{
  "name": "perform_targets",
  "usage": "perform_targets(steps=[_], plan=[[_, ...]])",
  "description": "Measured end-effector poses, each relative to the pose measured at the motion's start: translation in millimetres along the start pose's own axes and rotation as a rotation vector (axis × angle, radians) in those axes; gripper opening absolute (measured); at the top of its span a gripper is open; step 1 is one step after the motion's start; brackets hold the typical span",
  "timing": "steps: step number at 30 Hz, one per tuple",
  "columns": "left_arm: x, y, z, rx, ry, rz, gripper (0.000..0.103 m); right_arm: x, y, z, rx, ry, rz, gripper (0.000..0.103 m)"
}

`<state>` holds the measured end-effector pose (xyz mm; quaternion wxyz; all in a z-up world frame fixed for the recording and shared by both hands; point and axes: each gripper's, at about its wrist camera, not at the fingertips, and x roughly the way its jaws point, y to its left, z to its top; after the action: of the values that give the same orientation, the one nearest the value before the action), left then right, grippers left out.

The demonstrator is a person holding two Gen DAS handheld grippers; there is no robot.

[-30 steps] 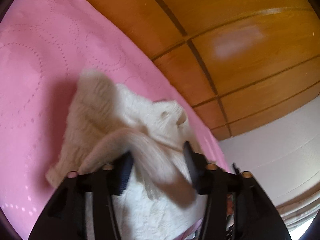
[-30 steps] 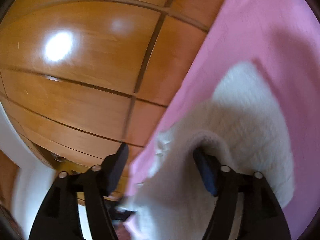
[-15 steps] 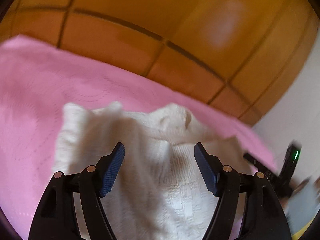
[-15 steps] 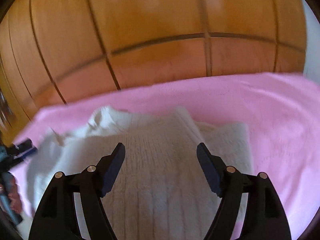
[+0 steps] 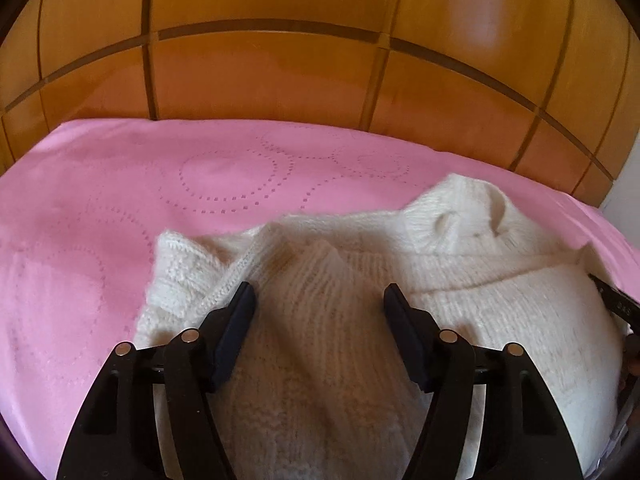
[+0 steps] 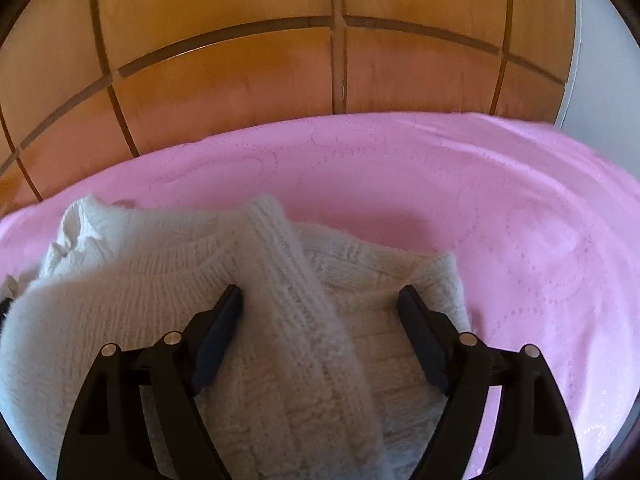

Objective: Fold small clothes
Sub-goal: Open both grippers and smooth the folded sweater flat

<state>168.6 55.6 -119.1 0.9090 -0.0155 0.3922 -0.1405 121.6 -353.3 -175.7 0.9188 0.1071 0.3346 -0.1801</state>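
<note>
From my seat at the remote end, I saw a cream knitted sweater lying on a pink cover stitched with dotted rings, and behind that cover stood a panelled wooden wall. I could not tell what lay under the cover, whether a bed or a surface. The sweater sat in the near part of the cover, with bare pink on its far side in both views. Through the left wrist camera the left tool hung just above the knit, its jaws well apart, and they had closed a little in the last moments; a folded sleeve ran up between the dark pads, but the pads did not press on it. The ribbed collar lay further off and to the right of that tool, and a corner of the hem or another fold stuck out to the left. At the right edge of that view a black part was visible; I could not tell what it was. Through the right wrist camera the right tool also stood wide, and its jaws had just been opening further. The ribbed sleeve crossed the sweater on a slant between its pads, lying loose on the body of the garment, gripped by neither side. The cover stretched away bare to the right of that tool.
</note>
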Motion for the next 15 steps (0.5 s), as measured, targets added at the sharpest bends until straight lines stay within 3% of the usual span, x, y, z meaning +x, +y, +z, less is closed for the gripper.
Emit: perform_targets(steps=[3, 6, 11, 15], plan=[[-22.2, -3.4, -7.5, -0.032, -0.024, -0.032, 0.068, -5.1, 5.3, -2.2, -0.012, -0.022, -0.022, 0.084], [-47.3, -0.6, -20.9, -0.09, -0.039, -0.106, 0.072, -20.0, 11.7, -4.8, -0.029, -0.051, -0.068, 0.098], [-68.2, -4.9, -39.0, -0.168, -0.049, -0.165, 0.076, -34.9, 19.3, -6.6, -0.013, -0.046, -0.091, 0.098], [-76.3, -13.9, -46.5, -0.17, -0.047, -0.167, 0.076, -48.1, 9.4, -12.7, 0.04, -0.021, -0.081, 0.099]])
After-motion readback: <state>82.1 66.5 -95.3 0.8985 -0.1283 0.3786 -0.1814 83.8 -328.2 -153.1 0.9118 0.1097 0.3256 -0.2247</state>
